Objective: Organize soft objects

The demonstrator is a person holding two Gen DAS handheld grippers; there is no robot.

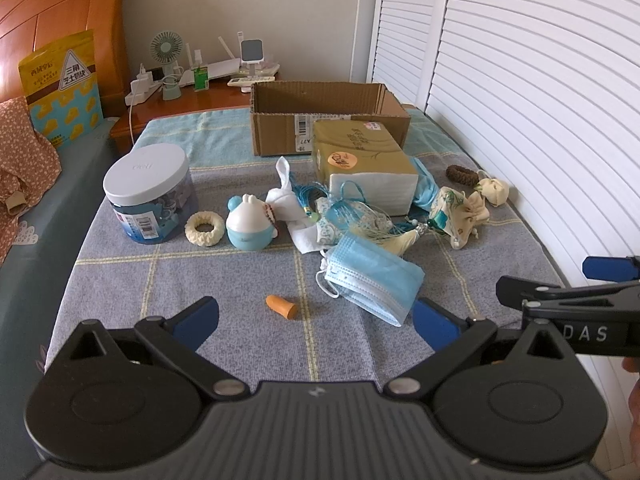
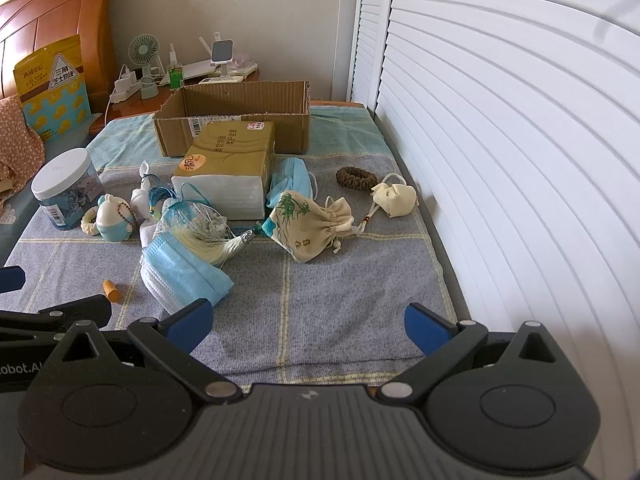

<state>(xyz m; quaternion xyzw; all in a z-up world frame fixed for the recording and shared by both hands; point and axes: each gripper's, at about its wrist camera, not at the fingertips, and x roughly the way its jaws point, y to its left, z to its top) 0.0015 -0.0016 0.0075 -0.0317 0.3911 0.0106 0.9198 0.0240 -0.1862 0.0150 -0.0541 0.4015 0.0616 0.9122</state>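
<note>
Well, nothing's sorted yet: the brown cardboard box looks empty. Both tools, left and right, gape wide, holding nothing. Blue pleated masks and the printed drawstring pouch wait on the bed.

Ahead to your left stands a lidded jar; beyond it a nightstand carries a fan, and a yellow bag leans far left.

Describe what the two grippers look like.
Both match: the left gripper and right gripper have black ribbed bodies, round black hubs, silver pivot pins, angled black linkage arms and blue finger pads. White lettering runs along their sides, only partly readable. No cables show.
</note>
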